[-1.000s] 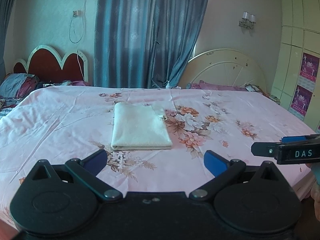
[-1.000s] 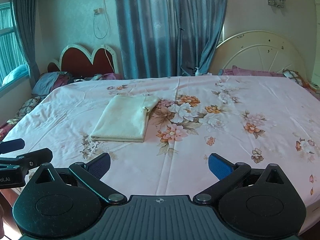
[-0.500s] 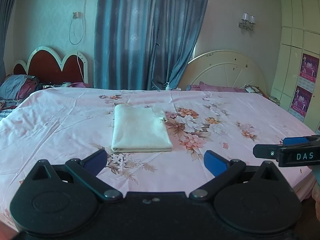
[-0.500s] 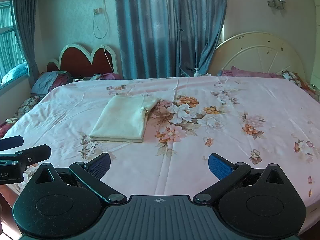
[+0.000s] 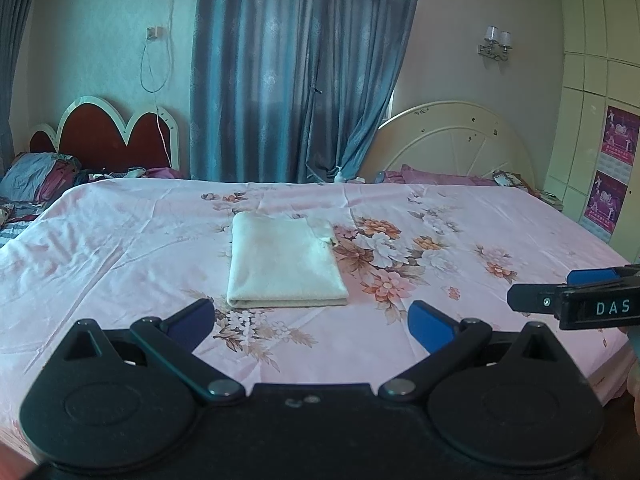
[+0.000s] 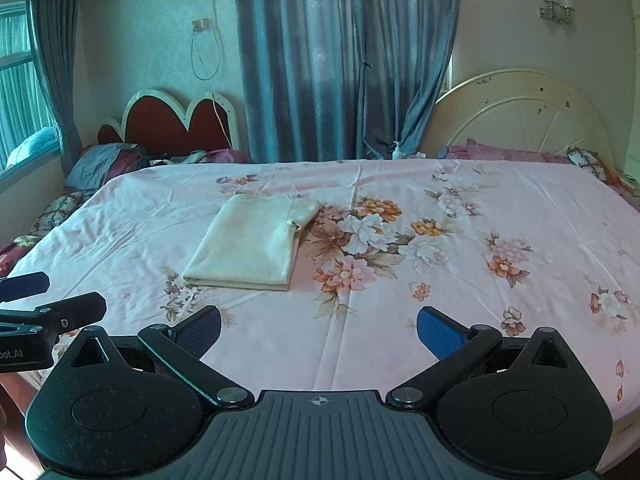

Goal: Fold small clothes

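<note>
Hovering level over bed [image 5: 120,248], left claw [image 5: 310,318], right claw [image 6: 318,330], both agape.

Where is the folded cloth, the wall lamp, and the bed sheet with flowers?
folded cloth [image 5: 282,264], left wrist view, middle of its top face.
wall lamp [image 5: 495,42], left wrist view, on its two shades.
bed sheet [image 6: 500,204], right wrist view, a bare pink patch.

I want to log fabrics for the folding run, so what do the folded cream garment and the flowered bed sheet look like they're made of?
Folded cream garment: looks like soft, matte knit or fleecy cotton, with thick rounded fold edges and no sheen; the exact fibre is unclear.
Flowered bed sheet: thin, smooth woven cloth, probably cotton or a blend, with fine sharp creases and a printed floral pattern.
</note>
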Demonstrator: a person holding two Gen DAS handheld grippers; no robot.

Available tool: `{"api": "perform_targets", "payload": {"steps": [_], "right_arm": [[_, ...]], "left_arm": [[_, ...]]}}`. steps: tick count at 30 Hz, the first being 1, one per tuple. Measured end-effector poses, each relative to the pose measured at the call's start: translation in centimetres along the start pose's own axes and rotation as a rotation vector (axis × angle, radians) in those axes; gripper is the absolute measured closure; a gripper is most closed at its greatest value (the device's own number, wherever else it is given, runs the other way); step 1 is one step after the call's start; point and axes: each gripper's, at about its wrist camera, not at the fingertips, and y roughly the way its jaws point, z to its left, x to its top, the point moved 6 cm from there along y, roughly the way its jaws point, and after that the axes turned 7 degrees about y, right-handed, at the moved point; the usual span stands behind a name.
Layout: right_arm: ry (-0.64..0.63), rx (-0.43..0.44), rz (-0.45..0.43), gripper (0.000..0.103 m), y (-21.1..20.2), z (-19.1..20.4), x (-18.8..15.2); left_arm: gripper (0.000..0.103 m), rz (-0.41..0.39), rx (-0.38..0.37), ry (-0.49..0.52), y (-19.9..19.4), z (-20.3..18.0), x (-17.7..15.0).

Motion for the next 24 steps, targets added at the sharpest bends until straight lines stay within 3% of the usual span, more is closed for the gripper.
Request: {"api": "perform_targets", "payload": {"steps": [24], "right_arm": [[-0.004, 0.001, -0.003, 0.0, -0.15, 0.24, 0.22]], "left_arm": [[0.001, -0.011, 0.0, 0.005, 0.14, 0.61, 0.72]]}}
